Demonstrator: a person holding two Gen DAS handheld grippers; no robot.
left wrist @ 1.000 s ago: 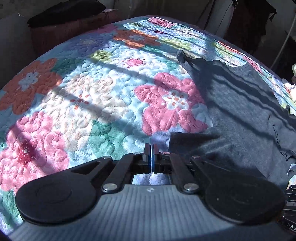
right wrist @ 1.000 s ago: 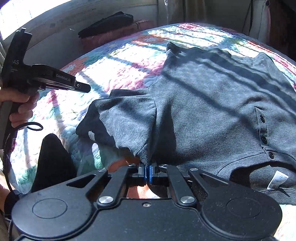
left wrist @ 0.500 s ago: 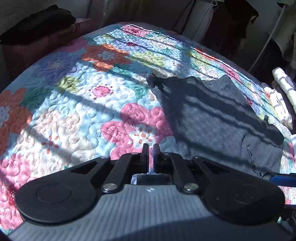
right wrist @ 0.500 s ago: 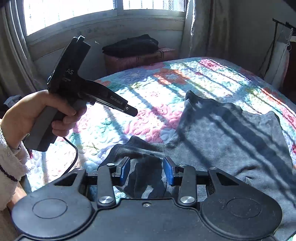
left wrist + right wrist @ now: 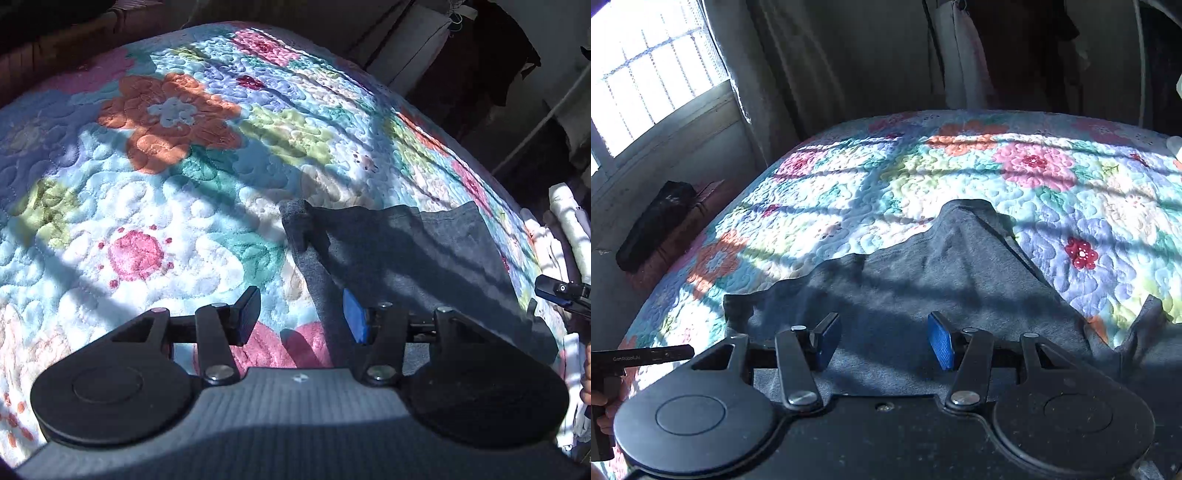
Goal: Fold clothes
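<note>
A dark grey shirt [image 5: 413, 254] lies spread on the flowered quilt [image 5: 166, 177]. My left gripper [image 5: 301, 314] hovers above the shirt's left edge, its jaws opening, with nothing pinched between the pads. In the right wrist view the same shirt [image 5: 942, 280] fills the middle, one corner bunched up toward the far side. My right gripper [image 5: 884, 341] hangs over the cloth, its jaws opening too and holding nothing. The right gripper's tip shows at the right edge of the left wrist view, and the left gripper [image 5: 653, 356] juts in from the left of the right wrist view.
A window [image 5: 646, 81] and curtain [image 5: 768, 74] stand at the far left. A dark bag [image 5: 653, 225] rests on a brown bench beside the bed. White folded cloth [image 5: 569, 229] is stacked at the bed's right edge. Clothes hang behind the bed.
Both grippers let go of the shirt and opened. Both swung across the bed toward its far side; the shirt now lies flatter, folded part released.
</note>
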